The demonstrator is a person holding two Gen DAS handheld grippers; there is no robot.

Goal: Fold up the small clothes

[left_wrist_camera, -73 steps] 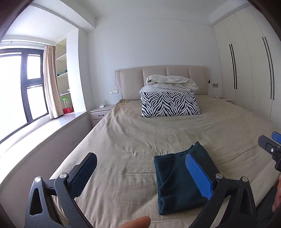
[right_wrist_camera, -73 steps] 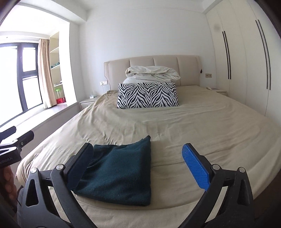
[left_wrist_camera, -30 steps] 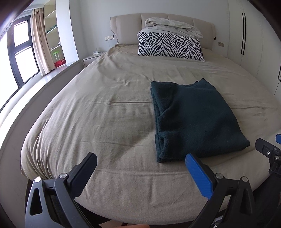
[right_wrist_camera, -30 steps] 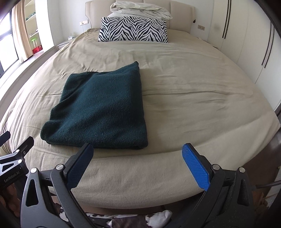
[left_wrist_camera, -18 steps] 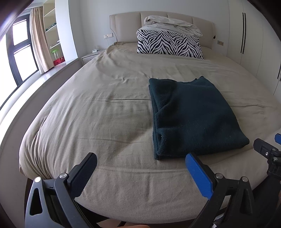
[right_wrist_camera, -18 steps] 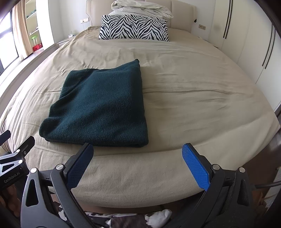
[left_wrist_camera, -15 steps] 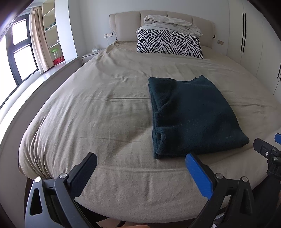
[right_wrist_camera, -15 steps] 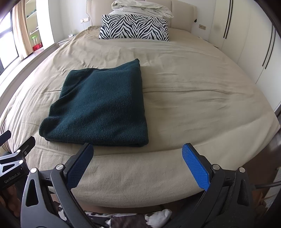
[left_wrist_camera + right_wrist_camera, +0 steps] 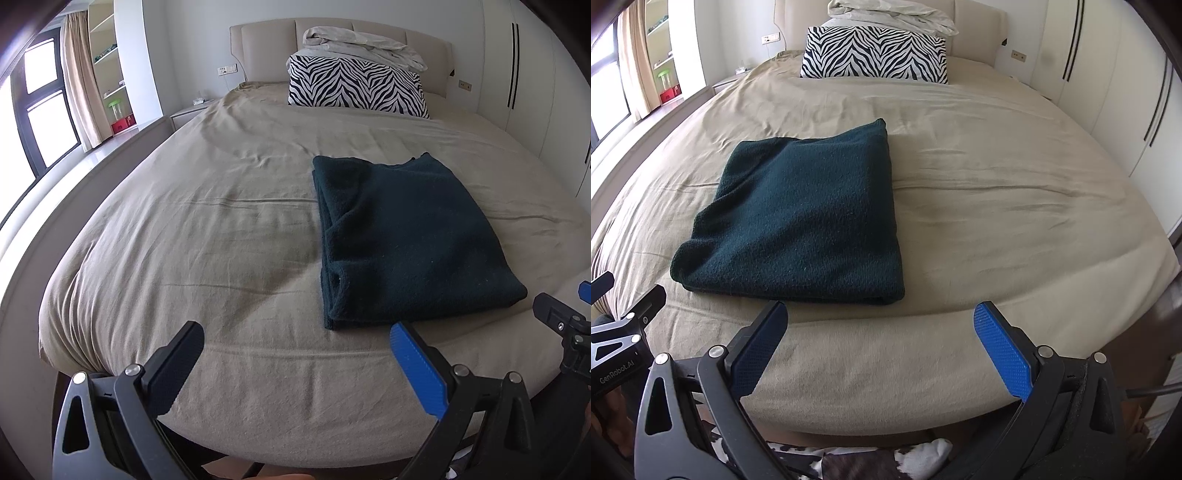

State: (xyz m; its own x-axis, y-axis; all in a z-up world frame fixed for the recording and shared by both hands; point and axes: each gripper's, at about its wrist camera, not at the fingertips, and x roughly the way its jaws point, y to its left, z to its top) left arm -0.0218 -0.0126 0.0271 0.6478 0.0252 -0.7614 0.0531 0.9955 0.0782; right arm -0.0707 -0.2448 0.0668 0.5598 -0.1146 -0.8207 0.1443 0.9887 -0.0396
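A dark teal folded garment (image 9: 406, 240) lies flat on the beige bed (image 9: 221, 229), near the foot edge. It also shows in the right wrist view (image 9: 801, 218). My left gripper (image 9: 295, 339) is open and empty, held above the foot edge, just left of the garment's near corner. My right gripper (image 9: 882, 325) is open and empty, held just in front of the garment's near right corner. Neither touches the cloth.
A zebra-striped pillow (image 9: 354, 88) with a crumpled white duvet (image 9: 362, 38) on top sits at the headboard. A window ledge (image 9: 55, 177) runs along the left and white wardrobes (image 9: 546, 81) stand on the right. Patterned cloth (image 9: 849, 461) lies on the floor below the bed.
Both grippers tilted down from the far wall toward the bed, then steadied. The garment stays folded in place. Both grippers stay open.
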